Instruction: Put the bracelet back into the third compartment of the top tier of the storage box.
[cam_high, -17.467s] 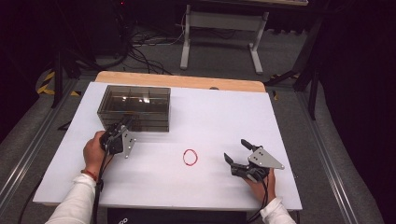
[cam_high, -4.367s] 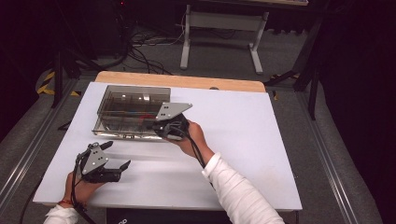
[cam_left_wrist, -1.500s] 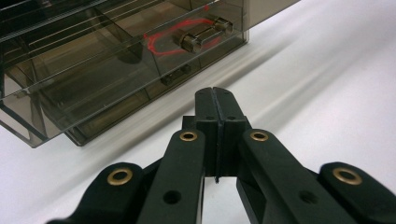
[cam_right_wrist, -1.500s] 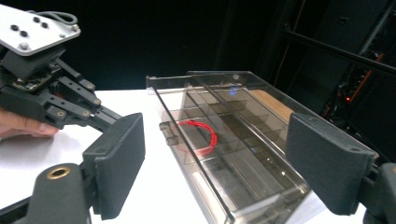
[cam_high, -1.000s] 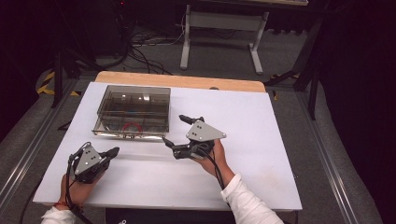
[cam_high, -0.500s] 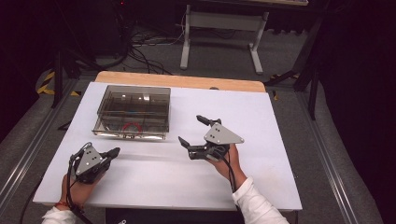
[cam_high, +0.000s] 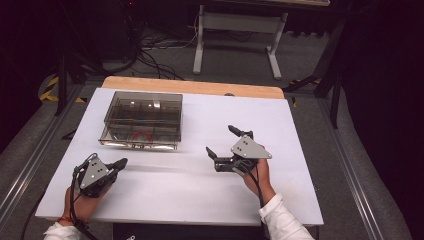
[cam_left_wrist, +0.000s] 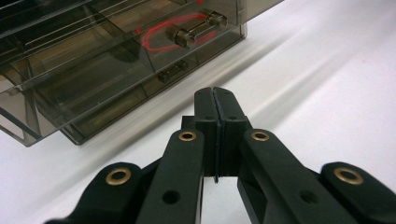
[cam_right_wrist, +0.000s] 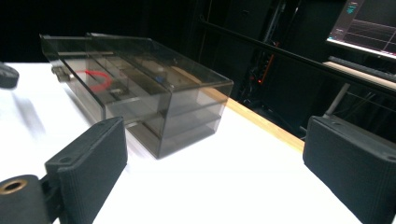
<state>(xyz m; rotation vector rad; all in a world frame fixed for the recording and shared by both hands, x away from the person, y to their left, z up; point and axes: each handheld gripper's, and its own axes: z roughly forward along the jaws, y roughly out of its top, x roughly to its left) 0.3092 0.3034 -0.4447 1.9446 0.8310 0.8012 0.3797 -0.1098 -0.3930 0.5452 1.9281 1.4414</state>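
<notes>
A smoky see-through drawer box (cam_high: 142, 120) stands at the back left of the white table (cam_high: 300, 130). A red rubber band (cam_high: 141, 135) lies in one of its front drawers, beside a small metal handle (cam_left_wrist: 194, 30). My left gripper (cam_high: 120, 162) rests near the front left edge, shut and empty, its tips (cam_left_wrist: 215, 93) pointing at the box front. My right gripper (cam_high: 222, 141) hovers right of the box over bare table. Its jaws have just been opening and now stand wide, with nothing between the pads (cam_right_wrist: 93, 154). The box (cam_right_wrist: 140, 88) and band (cam_right_wrist: 95, 79) lie ahead of it.
A wooden strip (cam_high: 192, 86) runs along the table's far edge. Beyond it are cables and a grey metal stand (cam_high: 235, 30) on the floor. A lit monitor (cam_right_wrist: 369, 23) sits off to the far side. The box (cam_left_wrist: 70, 79) is close in front of the left gripper.
My right gripper has drifted right and toward the person, away from the box, and its jaws have spread a little wider. The left gripper has stayed put.
</notes>
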